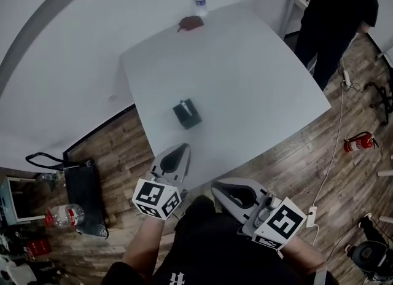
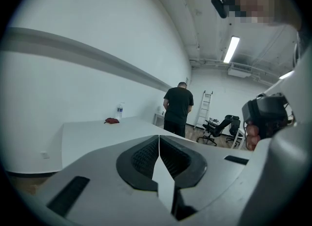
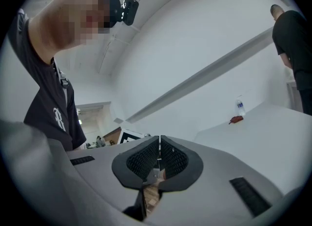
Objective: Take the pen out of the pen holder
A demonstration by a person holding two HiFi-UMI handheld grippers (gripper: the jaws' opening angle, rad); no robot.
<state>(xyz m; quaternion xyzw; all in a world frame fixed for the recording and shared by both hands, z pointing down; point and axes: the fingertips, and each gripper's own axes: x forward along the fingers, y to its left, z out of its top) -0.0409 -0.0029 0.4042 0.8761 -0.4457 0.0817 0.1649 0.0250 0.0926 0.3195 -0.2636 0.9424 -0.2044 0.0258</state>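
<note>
A small black square pen holder (image 1: 186,113) stands on the white table (image 1: 245,87), near its front edge. The pen inside it is too small to make out. My left gripper (image 1: 182,149) hovers just off the table's front edge, short of the holder, jaws shut with nothing in them. My right gripper (image 1: 218,188) hangs lower and to the right, over the floor, also shut and empty. In the left gripper view the left gripper (image 2: 159,148) has its pads together, with the table (image 2: 92,135) beyond and the holder hidden. The right gripper (image 3: 159,155) likewise shows closed pads.
A water bottle (image 1: 200,4) and a dark red thing (image 1: 191,23) sit at the table's far edge. A person in black (image 1: 338,13) stands at the far right corner. On the floor lie a fire extinguisher (image 1: 358,142), a power strip (image 1: 312,216) and a black bag (image 1: 86,195).
</note>
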